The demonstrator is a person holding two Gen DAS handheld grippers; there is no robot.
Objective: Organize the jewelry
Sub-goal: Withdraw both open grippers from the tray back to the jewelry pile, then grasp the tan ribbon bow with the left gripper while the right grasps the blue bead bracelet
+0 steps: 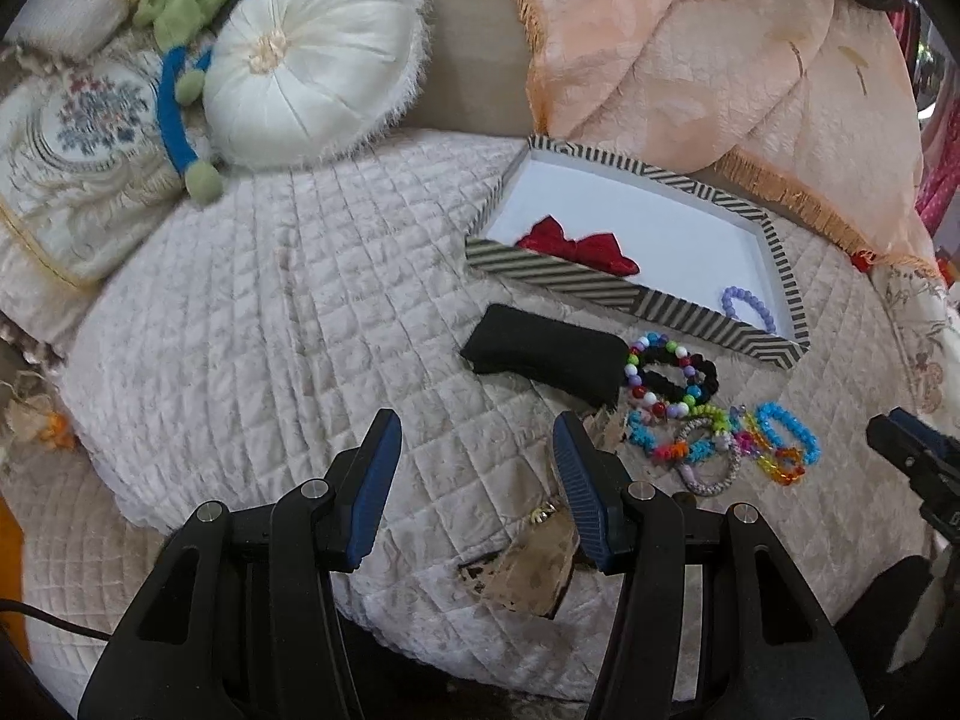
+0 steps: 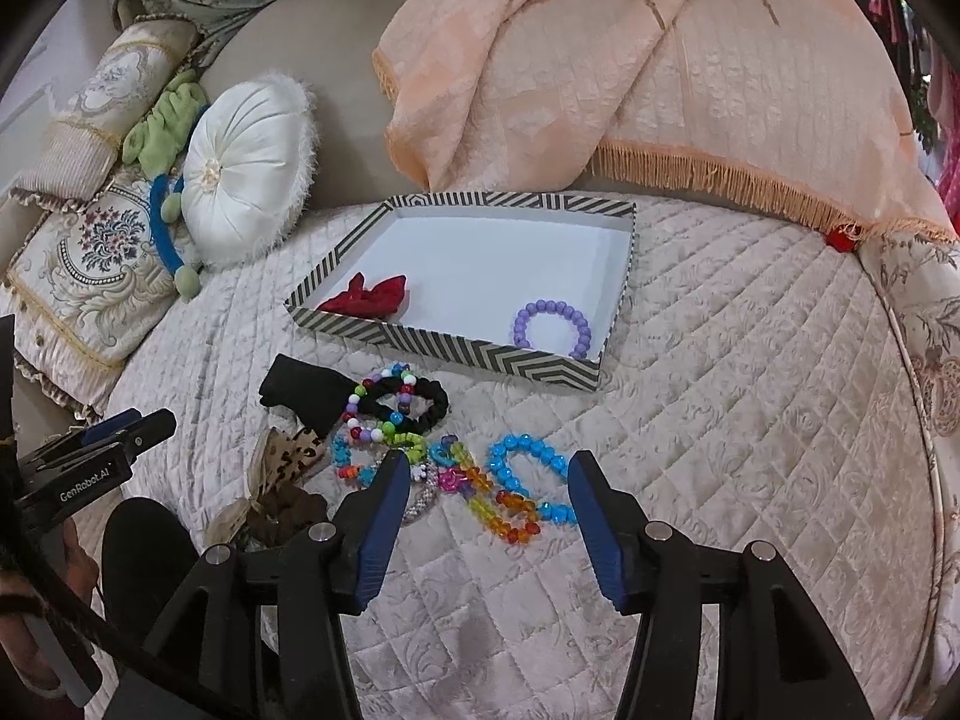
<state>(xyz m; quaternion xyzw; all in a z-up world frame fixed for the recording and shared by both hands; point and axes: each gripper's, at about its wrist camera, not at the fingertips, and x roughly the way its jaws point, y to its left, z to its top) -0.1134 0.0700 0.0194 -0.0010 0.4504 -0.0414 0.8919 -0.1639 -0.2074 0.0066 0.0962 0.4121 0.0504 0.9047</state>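
Bracelets lie in a loose heap on the quilted bed, just ahead of the right gripper, whose fingers stand apart with nothing pressed between them; a blue bead bracelet and an orange one sit in the gap before its tips. That placing suggests the gripper is lining up to pick one piece from the pile. Just beyond the heap, a black hair tie and a multicoloured bead bracelet overlap, touching a black cloth pouch to the gripper's far left. Further ahead stands a striped tray, which already holds a purple bead bracelet in its near right corner and a red bow at its left, so sorting looks begun but mostly undone. The left gripper is open and empty too, hovering over bare quilt with the heap off to its right, seemingly waiting. A leopard-print scrap lies under its right finger. Cushions and an orange fringed cloth sit well beyond.
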